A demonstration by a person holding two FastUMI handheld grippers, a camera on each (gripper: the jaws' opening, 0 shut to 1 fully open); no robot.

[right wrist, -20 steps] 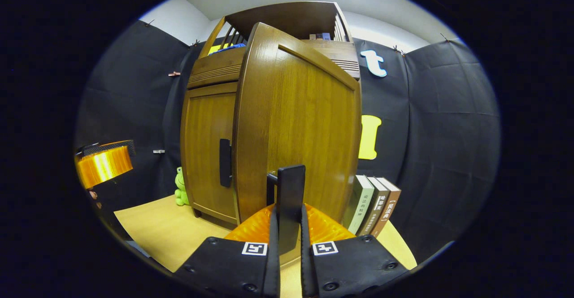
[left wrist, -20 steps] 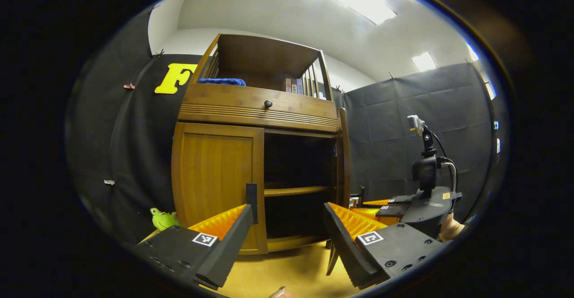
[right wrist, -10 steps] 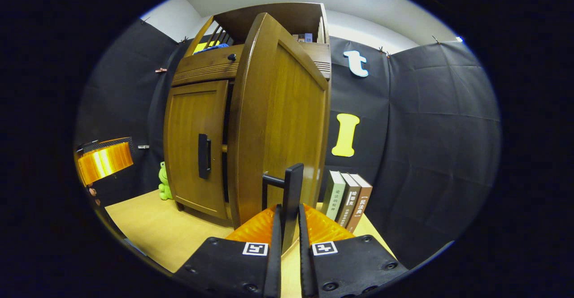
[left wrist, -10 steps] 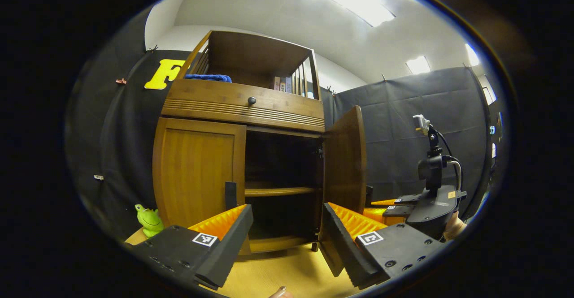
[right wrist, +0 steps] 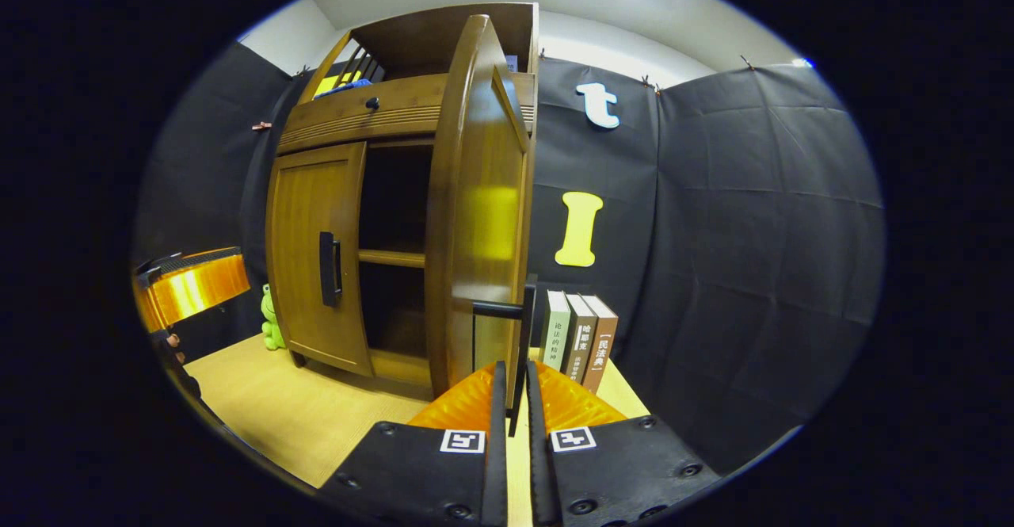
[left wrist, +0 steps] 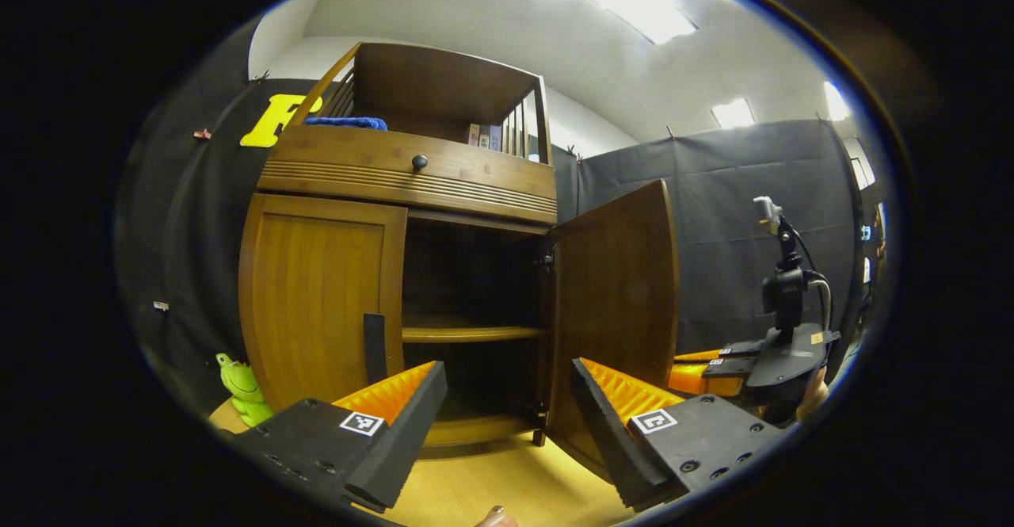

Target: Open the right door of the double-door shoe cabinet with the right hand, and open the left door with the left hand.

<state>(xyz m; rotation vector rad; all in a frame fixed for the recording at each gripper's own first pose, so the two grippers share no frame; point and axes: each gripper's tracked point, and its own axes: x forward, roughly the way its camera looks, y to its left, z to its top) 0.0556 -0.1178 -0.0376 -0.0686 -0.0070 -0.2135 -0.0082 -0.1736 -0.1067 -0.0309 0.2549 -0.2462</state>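
— Wooden table carries the shoe cabinet; doors?
— Right door swung out, right tool clamped on its handle. Left door closed; left tool wide, near it.

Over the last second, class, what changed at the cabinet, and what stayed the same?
The right door swung further open, pulled by the right tool, which stays shut on the door handle. The left door stayed closed; the left tool stayed open, holding nothing.

wooden shoe cabinet: right door swung wide open; left door shut.
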